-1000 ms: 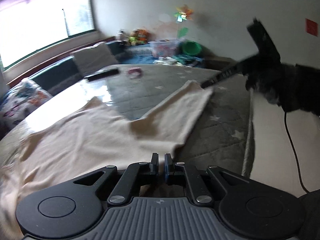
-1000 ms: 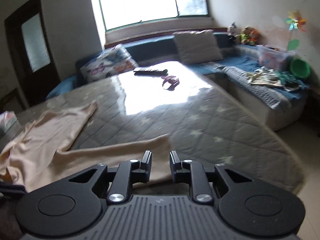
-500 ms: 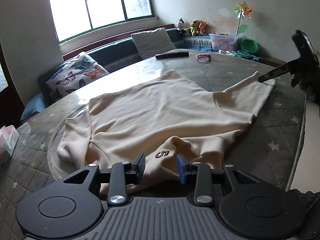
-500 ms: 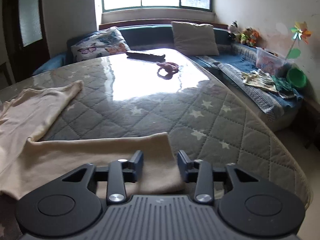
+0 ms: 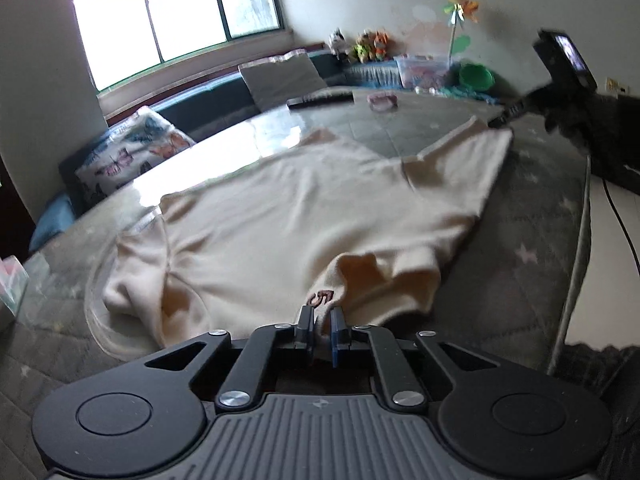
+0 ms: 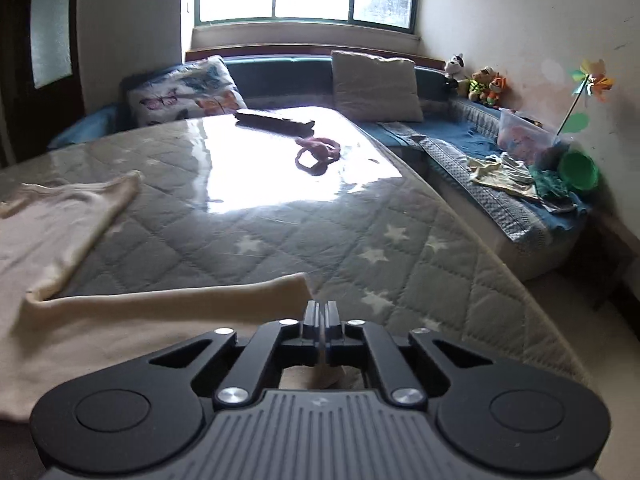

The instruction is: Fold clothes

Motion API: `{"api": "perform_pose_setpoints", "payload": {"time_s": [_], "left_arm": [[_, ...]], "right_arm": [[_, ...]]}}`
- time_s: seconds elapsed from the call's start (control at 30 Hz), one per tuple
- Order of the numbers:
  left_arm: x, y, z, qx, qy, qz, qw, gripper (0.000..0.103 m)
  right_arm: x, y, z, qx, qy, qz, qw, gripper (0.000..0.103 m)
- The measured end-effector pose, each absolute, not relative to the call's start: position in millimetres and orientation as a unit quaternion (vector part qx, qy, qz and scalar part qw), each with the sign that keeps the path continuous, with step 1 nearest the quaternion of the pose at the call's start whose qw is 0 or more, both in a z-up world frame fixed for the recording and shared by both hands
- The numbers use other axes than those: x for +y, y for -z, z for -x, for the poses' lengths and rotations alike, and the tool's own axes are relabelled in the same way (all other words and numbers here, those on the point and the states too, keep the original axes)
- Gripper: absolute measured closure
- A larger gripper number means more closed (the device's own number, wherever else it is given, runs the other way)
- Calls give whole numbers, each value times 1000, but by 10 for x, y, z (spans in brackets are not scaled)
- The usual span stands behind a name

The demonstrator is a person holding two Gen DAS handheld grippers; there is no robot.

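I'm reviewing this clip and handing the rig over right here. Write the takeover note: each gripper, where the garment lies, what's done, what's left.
Left gripper: jaws closing on the near edge of the cream sweater, beside its small embroidered mark; fabric sits between them.
Right gripper: shut on the sweater's sleeve near its end.
Sweater: spread mostly flat on the quilted table, sleeves out to each side, some bunching at the near edge.
Done: garment laid out, both edges gripped.
Left: every fold; none visible yet.
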State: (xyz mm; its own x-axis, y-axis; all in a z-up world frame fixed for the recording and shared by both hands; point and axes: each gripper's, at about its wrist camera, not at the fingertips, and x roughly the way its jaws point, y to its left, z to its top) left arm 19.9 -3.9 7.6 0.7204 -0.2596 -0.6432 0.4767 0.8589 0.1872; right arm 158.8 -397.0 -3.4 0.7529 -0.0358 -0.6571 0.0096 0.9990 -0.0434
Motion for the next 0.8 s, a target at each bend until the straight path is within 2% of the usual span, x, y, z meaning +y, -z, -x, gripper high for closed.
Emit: {"api": "perform_pose_setpoints", "payload": {"time_s": [0.2, 0.3, 0.37, 0.43, 0.5, 0.73, 0.8], "left_arm": [[-7, -193, -193, 297, 205, -170, 917, 89], [-16, -263, -191, 281, 207, -174, 921, 80], [-35, -256, -223, 279, 211, -172, 921, 80], [-56, -201, -266, 285, 215, -169, 919, 80], [-70, -135, -310, 294, 214, -165, 917, 80], [-64, -68, -295, 303, 217, -154, 915, 96], [-55, -74, -276, 303, 215, -154, 916, 98]], "right_arm": [[-3800, -187, -1478, 329, -15, 44, 943, 95], [-3610, -402, -1346, 316, -70, 52, 945, 93], [-3460, -488, -1270, 313, -112, 58, 941, 88], [-3183, -595, -1182, 313, -180, 70, 930, 78], [-2942, -630, -1116, 313, -235, 80, 917, 72], [-2133, -542, -892, 330, -375, 131, 856, 72], [-1946, -503, -859, 335, -400, 145, 841, 72]]}}
